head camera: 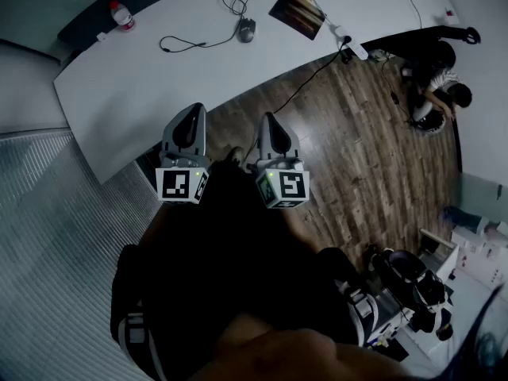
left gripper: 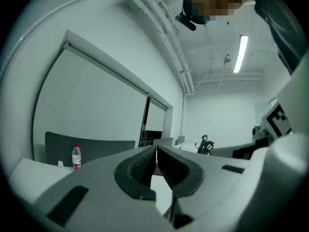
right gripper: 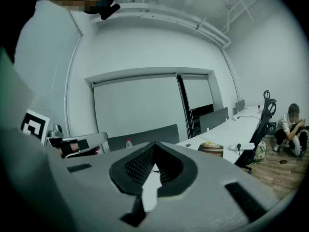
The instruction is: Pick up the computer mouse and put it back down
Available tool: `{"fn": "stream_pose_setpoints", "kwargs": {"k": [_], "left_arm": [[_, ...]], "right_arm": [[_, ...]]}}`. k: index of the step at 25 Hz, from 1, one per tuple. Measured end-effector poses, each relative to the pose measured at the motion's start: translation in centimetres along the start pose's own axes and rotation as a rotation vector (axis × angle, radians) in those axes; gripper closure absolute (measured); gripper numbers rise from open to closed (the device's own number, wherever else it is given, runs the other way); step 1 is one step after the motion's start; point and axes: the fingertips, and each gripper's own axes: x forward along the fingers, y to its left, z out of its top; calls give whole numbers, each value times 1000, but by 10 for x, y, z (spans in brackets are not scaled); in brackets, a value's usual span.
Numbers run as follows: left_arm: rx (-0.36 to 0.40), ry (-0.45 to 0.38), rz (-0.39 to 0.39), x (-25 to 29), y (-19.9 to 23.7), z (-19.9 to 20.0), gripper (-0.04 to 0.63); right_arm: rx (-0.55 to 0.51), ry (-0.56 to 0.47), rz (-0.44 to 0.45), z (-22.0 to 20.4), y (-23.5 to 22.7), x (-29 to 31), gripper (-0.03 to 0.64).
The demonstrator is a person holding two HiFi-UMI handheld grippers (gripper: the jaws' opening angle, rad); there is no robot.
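The dark computer mouse (head camera: 246, 28) lies on the long white table (head camera: 143, 86) at the far side, its black cable looping off to the left. My left gripper (head camera: 190, 113) and right gripper (head camera: 268, 121) hang side by side above the wooden floor at the table's near edge, well short of the mouse. Both are shut with nothing between the jaws. In the left gripper view the left gripper (left gripper: 155, 149) has its tips touching. In the right gripper view the right gripper (right gripper: 154, 147) is pressed together too. The mouse is hidden behind the jaws in both gripper views.
A water bottle (head camera: 121, 14) stands at the table's left end, and a book (head camera: 298, 12) and a power strip (head camera: 353, 48) lie to the right of the mouse. A person (head camera: 436, 86) crouches on the floor at the right. Equipment clutters the lower right corner (head camera: 413, 284).
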Motion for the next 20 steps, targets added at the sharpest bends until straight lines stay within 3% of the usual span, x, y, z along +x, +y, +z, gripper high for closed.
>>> {"fn": "stream_pose_setpoints", "kwargs": {"k": [20], "left_arm": [[14,18,6,9,-22,-7,589]], "right_arm": [[18,11,-2,-4,-22,-5,617]]}}
